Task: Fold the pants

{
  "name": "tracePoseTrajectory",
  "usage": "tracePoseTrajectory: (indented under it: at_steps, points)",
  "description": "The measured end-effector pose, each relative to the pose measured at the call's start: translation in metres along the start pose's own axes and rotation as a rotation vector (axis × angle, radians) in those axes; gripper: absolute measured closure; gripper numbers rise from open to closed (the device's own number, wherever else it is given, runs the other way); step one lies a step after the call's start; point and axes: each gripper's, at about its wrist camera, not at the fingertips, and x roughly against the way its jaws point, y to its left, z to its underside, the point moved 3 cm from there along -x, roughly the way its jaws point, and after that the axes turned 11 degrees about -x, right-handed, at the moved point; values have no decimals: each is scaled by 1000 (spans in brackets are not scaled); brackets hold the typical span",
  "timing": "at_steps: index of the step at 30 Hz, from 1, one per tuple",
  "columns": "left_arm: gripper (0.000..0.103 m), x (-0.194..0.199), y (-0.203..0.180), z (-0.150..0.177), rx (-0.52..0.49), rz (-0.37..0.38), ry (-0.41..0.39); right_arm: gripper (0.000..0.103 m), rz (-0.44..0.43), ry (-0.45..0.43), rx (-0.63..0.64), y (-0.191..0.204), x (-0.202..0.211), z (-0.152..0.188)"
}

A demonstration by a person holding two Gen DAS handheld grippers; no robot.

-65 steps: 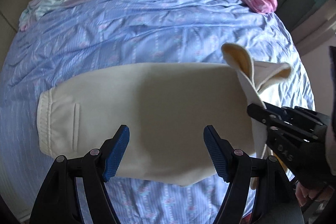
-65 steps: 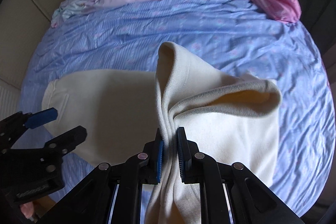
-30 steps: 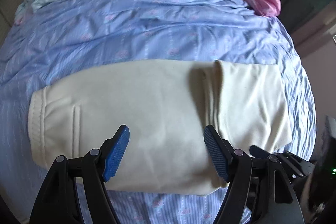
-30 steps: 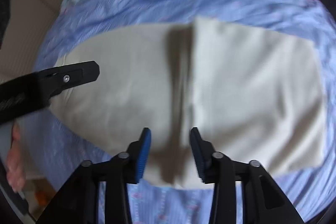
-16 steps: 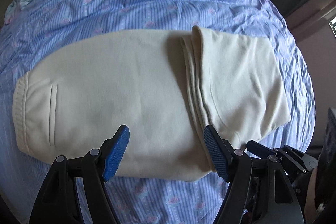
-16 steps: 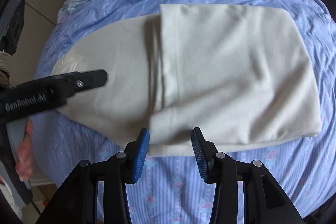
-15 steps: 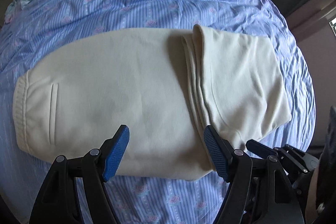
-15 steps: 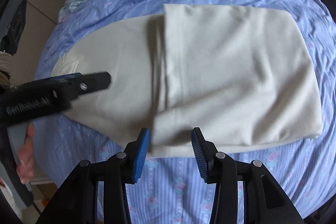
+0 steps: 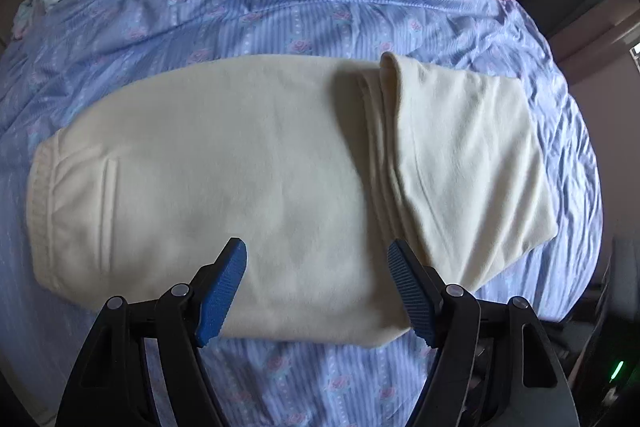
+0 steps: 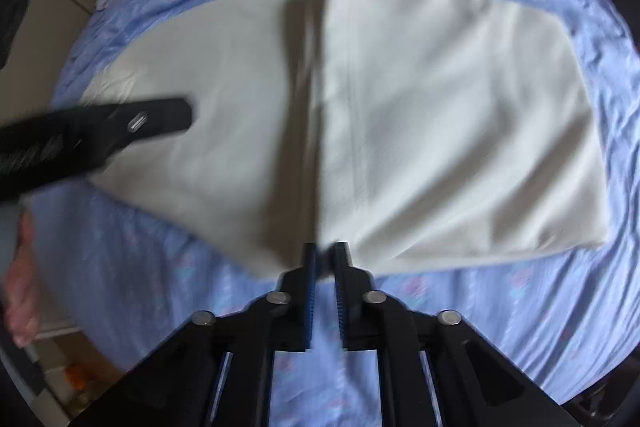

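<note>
Cream pants (image 9: 248,179) lie folded ahead of the wide left gripper (image 9: 318,287); only the right view shows the right gripper (image 10: 323,259), just closed, pinching the near hem.

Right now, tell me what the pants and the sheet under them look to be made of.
Pants: cream, matte, thick and soft-looking, with a ribbed waistband; probably fleece or cotton knit. Sheet: blue, striped with small flowers, thin and finely creased with a slight sheen; probably woven cotton or a blend.

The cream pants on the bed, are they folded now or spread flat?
Partly folded. The cream pants lie on the blue bedsheet with the leg end doubled back over the middle; the waistband end is uncovered.
</note>
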Motion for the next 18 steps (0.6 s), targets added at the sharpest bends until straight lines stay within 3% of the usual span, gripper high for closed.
tracePoseTrajectory:
  at_steps: [2, 9, 18]
  points:
    - [31, -7, 0, -12, 3, 37, -14, 97, 16, -6, 22, 3, -6, 3]
    - [30, -34, -4, -66, 71, 252, -86, 97, -92, 38, -100, -17, -21, 2]
    - [31, -76, -6, -100, 125, 280, -76, 97, -149, 67, -188, -30, -22, 5]
